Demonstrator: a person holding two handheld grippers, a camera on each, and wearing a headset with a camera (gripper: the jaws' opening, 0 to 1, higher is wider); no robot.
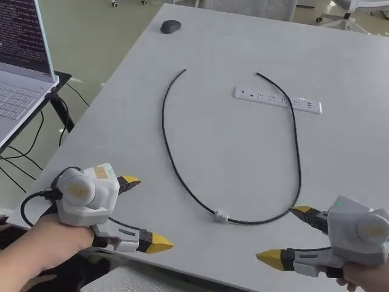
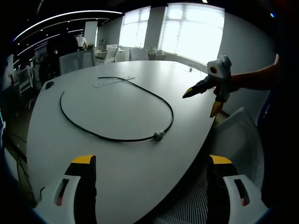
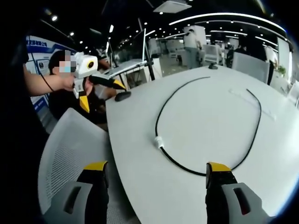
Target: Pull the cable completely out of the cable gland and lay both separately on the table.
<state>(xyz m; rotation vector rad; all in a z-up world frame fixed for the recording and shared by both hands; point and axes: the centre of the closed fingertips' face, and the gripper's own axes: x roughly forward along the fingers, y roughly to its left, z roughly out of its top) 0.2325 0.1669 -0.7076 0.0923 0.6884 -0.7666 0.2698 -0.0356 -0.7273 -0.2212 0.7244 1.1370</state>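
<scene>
A long black cable [image 1: 168, 152] lies in a wide U on the white table [image 1: 231, 48]. A small white cable gland [image 1: 220, 216] sits threaded on it at the bottom of the U, near the table's front edge. The gland [image 2: 158, 136] also appears mid-table in the left gripper view, and the gland [image 3: 159, 141] lies ahead of the jaws in the right gripper view. My left gripper [image 1: 143, 213] hovers open at the front left, clear of the cable. My right gripper [image 1: 285, 234] hovers open at the front right, a short way from the gland. Both are empty.
A white power strip [image 1: 277, 100] lies inside the far right of the U. A dark mouse [image 1: 171, 26] rests near the far edge. A laptop [image 1: 21, 67] stands off the table to the left. A grey mesh chair [image 3: 70, 154] is at the front edge.
</scene>
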